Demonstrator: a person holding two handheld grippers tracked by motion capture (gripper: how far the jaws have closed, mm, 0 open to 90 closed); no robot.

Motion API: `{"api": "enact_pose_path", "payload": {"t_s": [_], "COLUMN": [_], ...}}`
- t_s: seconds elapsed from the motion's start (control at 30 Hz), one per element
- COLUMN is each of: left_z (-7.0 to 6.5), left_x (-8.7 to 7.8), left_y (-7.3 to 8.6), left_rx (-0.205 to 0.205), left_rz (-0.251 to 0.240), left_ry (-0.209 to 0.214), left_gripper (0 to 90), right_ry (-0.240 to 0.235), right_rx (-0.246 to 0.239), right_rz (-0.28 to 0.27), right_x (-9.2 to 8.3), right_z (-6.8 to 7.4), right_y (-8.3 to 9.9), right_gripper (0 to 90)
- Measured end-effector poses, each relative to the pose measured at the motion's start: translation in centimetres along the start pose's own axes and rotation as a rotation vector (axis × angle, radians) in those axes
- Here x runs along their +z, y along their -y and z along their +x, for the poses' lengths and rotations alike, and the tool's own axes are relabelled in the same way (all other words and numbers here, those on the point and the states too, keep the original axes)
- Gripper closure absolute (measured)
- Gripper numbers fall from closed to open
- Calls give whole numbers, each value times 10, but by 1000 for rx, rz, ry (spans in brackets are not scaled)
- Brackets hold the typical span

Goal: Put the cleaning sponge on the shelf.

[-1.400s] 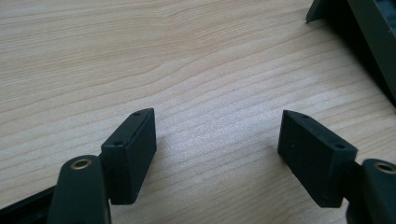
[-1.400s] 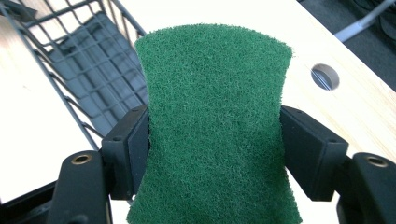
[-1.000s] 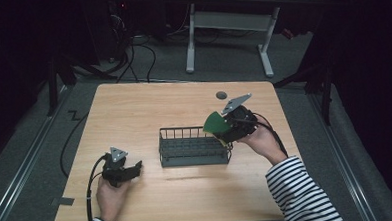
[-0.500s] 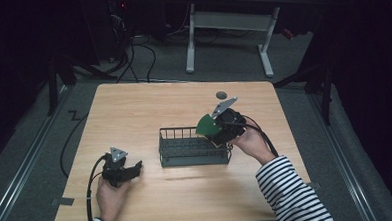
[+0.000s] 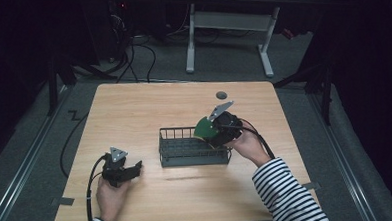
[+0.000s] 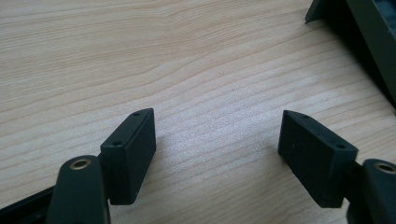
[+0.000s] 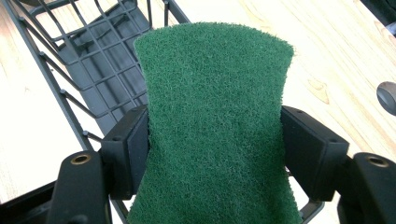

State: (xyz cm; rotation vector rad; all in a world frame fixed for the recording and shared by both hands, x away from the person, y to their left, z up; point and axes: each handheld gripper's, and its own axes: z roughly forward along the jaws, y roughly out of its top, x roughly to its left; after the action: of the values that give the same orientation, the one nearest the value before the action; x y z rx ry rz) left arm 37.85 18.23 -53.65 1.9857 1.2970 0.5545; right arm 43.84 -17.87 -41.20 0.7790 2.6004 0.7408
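The green scouring pad is pinched by its edges between the jaws of the right gripper, which squeeze it into a waist, and it hangs over the right end of the dark wire basket in the middle of the wooden table. A second ago the pad was held higher and further right, so it has come down towards the basket and a drop inside looks close. The left gripper has stayed resting on the table to the left of the basket, jaws spread and empty.
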Motion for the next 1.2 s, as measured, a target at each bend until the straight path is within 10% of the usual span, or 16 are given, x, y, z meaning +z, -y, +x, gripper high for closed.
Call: {"api": "enact_pose_path", "payload": {"t_s": [0.77,1.2], "left_z": [0,0], "left_x": [0,0], "left_y": [0,0], "left_rx": [2,0], "left_rz": [0,0], "left_ry": [-2,-2], "left_gripper": [284,283], "right_ry": [68,-2], "right_rx": [-44,12], "right_rz": [30,28], "right_x": [7,7], "right_z": [10,6], "right_y": [4,8], "right_gripper": [298,282]}}
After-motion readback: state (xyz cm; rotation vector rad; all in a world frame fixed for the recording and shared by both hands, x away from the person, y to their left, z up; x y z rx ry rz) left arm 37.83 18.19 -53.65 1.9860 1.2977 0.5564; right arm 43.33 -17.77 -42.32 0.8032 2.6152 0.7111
